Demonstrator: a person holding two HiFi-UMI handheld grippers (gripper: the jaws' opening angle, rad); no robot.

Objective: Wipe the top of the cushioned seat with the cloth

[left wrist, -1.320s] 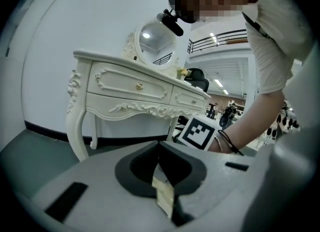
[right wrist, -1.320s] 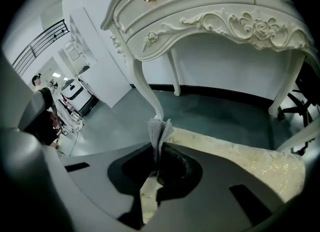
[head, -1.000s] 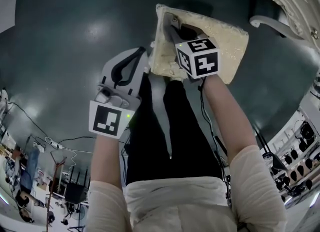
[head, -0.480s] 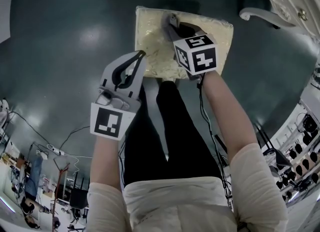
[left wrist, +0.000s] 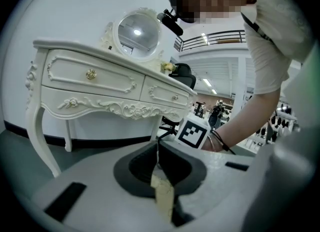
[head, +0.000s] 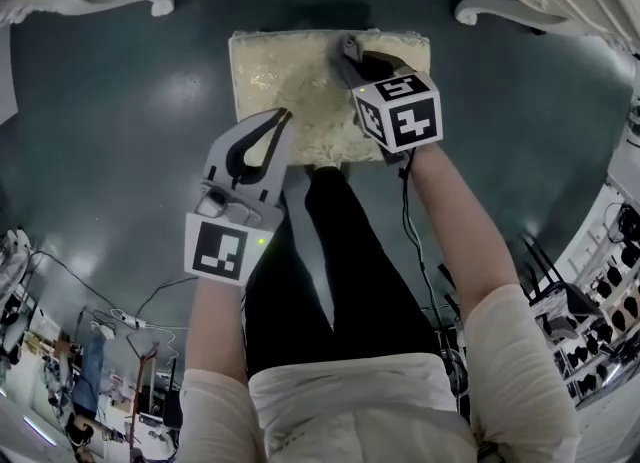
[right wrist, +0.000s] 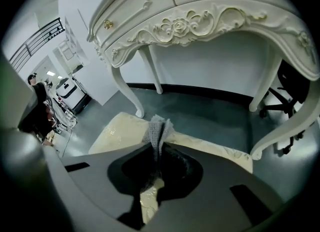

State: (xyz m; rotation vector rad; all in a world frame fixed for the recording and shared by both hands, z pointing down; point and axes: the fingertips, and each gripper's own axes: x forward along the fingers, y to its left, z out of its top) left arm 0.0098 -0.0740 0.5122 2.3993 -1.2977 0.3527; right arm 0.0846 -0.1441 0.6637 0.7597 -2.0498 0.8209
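Dark floor (head: 120,131) is surrounding the seat (head: 290,81); right gripper (right wrist: 157,148) is pinching the cloth (right wrist: 157,128) above it for wiping; left gripper (left wrist: 157,158), closed and empty, is hovering at its front.

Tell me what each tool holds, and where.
Right tool is shut on the cloth, pinched at a bunched fold that pokes past its tips. Left tool is shut, empty.

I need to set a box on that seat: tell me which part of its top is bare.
Bare: the far-left part of the seat, between its left edge and the cloth pinched in the right gripper. Crowded: the right half, under that gripper, and the near edge, where the left gripper hovers. The floor left of the seat is open.
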